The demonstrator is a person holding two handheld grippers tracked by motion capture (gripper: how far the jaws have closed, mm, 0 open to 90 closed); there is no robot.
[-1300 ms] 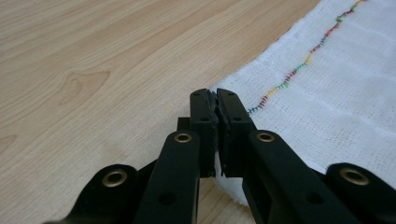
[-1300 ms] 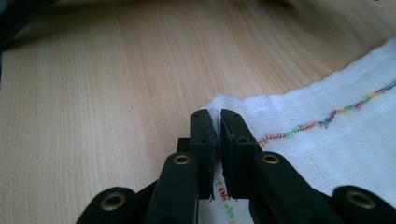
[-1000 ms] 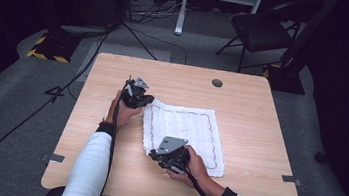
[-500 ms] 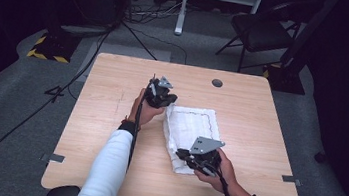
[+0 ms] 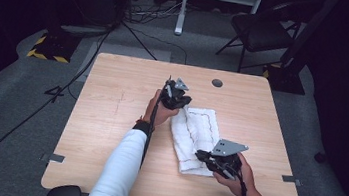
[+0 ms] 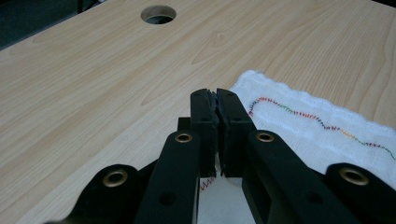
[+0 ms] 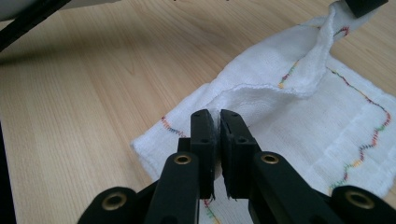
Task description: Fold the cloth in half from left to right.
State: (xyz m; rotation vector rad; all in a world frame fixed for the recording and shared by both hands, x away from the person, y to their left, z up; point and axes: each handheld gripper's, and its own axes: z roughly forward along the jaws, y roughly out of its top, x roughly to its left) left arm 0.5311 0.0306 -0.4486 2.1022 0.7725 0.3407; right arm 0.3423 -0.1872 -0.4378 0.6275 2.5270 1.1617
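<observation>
A white cloth (image 5: 197,131) with wavy coloured stitching lies folded over on the right half of the wooden table (image 5: 109,120). My left gripper (image 5: 176,100) is at the cloth's far corner, shut on it; in the right gripper view that corner is pulled up into a ridge toward the left gripper (image 7: 358,5). My right gripper (image 5: 204,157) is at the near edge, shut on a lifted fold of cloth (image 7: 299,121). In the left gripper view the jaws (image 6: 217,100) are pressed together, with cloth (image 6: 317,135) spread to their right and beneath them.
A round cable hole (image 5: 217,83) sits in the table near its far edge, also ahead of the left gripper (image 6: 159,14). Bare wood lies left of the cloth. A chair (image 5: 261,33) and cables stand on the floor beyond the table.
Both hands have moved to the right, each carrying its part of the cloth's left edge. The cloth, spread flat before, is now doubled over into a narrower strip.
</observation>
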